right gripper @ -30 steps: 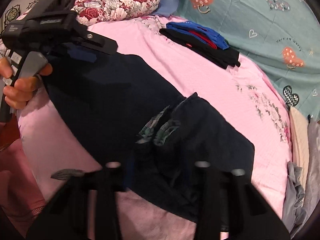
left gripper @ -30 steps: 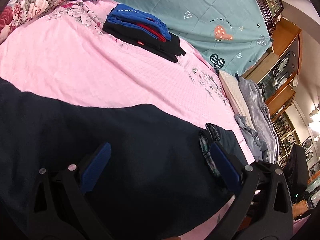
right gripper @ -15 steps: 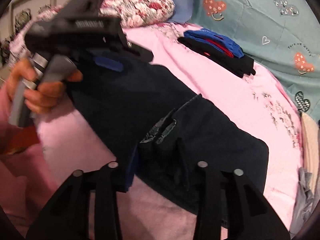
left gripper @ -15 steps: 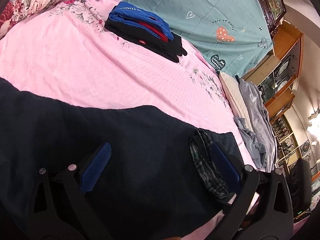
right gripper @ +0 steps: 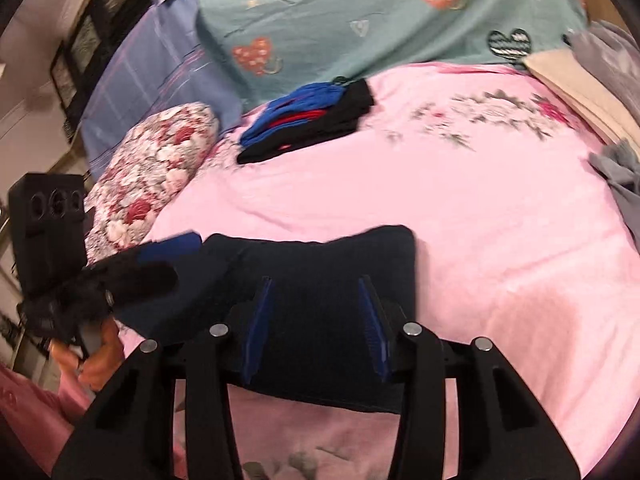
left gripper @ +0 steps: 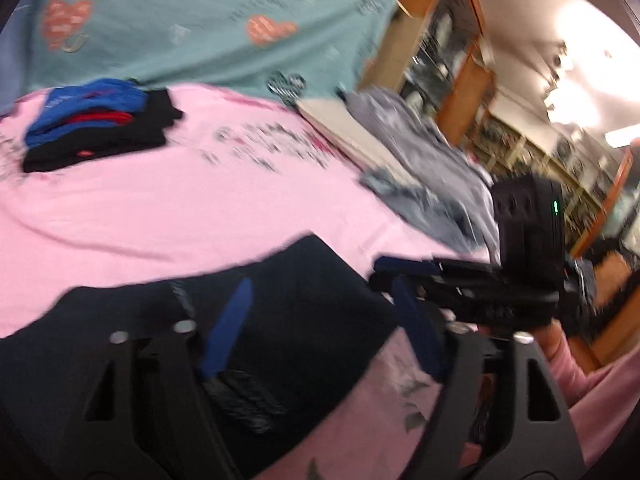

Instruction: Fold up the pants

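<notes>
Dark navy cloth fills the space ahead of both your tools: one pair of pants (right gripper: pixel 320 276), lying folded into a compact block on the pink bedsheet (right gripper: pixel 500 208). Your right gripper (right gripper: pixel 316 320) stands with its two blue-padded fingers (right gripper: pixel 374 322) apart, and the pants lie directly beyond and beneath the gap — whether the pads touch the cloth cannot be told. Your left gripper (left gripper: pixel 324 328) is spread wide too; its left blue pad sits over the navy fabric, its right pad over the pink sheet at the pants' edge. In the left wrist view the other tool crosses just beyond your right-hand finger, its black camera block showing one green light.

Count the rest from there. Far ahead of the right gripper, slightly left, lies one stack of folded clothes (right gripper: pixel 308 120) — blue on top, a red strip showing, black beneath; how many garments it holds is unclear. To the left of the right gripper you see one floral pillow (right gripper: pixel 152 176), and behind it one striped lavender pillow (right gripper: pixel 156 80). One teal quilt with heart prints (right gripper: pixel 380 20) covers the far side of the bed. To the far right are one cream pillow (right gripper: pixel 580 84) and a heap of grey cloth (left gripper: pixel 432 172). Your hand (right gripper: pixel 94 354) grips the left tool's handle at the lower left of the right wrist view, beside a pink sleeve (right gripper: pixel 28 412). The left wrist view is motion-blurred.
</notes>
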